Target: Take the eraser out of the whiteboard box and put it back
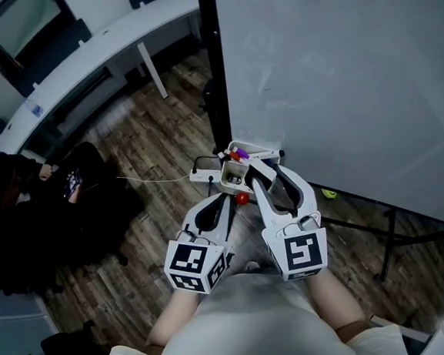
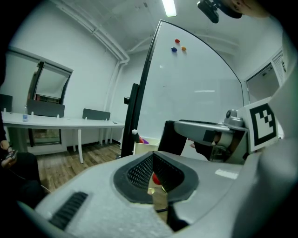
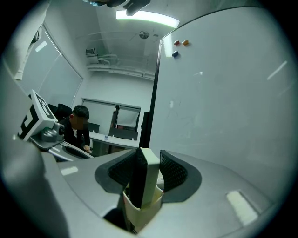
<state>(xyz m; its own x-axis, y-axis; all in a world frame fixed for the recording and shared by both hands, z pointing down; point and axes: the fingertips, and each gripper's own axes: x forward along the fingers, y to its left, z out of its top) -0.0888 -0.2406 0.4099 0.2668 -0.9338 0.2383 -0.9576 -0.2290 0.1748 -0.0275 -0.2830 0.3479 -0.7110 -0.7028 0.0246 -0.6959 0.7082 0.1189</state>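
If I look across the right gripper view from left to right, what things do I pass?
person → eraser → whiteboard

Your left gripper (image 1: 221, 204) points forward and a little down, its jaws drawn together at the tips with nothing between them; your right gripper (image 1: 245, 175) reaches level beside it and slightly further ahead, its jaws set partway apart and closed on the eraser (image 3: 142, 181), which stands upright between the pads; both marker cubes face up at you; your left forearm (image 1: 171, 315) and right forearm (image 1: 334, 306) extend bare from short sleeves, held close together.
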